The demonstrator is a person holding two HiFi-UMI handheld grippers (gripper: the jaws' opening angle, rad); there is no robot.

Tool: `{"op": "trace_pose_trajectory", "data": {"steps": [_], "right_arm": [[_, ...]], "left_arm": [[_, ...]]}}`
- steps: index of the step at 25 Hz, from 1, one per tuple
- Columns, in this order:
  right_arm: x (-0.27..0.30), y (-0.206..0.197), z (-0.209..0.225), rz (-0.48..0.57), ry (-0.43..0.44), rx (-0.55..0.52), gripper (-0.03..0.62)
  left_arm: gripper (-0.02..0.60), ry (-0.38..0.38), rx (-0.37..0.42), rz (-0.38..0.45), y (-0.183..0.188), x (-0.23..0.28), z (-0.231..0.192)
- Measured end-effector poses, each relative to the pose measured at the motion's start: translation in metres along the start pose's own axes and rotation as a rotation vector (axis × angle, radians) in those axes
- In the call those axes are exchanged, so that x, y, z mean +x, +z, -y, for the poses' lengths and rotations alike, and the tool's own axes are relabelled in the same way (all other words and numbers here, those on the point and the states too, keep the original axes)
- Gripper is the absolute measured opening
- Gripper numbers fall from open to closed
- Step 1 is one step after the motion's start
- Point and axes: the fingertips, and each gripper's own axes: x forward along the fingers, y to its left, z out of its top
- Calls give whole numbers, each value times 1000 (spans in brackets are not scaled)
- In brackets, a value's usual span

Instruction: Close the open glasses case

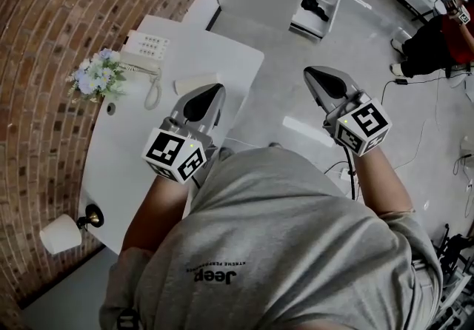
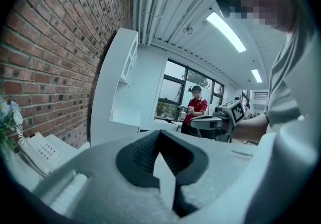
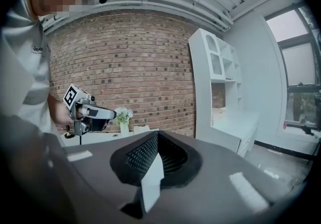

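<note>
As you hold them mid-frame, the grey left tool point(image 1: 216, 92) and grey right tool point(image 1: 311, 73) have jaws together, empty; the cream oblong glasses case point(image 1: 196, 83) lies on the white bench point(image 1: 129, 158), upper left-centre.

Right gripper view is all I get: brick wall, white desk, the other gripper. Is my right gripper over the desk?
Observer: No. The head view puts the right gripper over the grey floor, off the edge of the desk.
Operator: Left jaws?
Observer: Together, with nothing between them, going by the left gripper view.
Operator: Where's the case?
Observer: A pale oblong thing, likely the case, lies on the desk just ahead of the left gripper's tips. I can't tell whether it is open.
</note>
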Motion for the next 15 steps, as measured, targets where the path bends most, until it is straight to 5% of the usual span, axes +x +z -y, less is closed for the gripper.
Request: {"op": "trace_pose_trajectory", "data": {"steps": [15], "right_arm": [[13, 5, -3, 3, 16, 7, 9]], "left_arm": [[-2, 21, -10, 4, -2, -5, -8]]}}
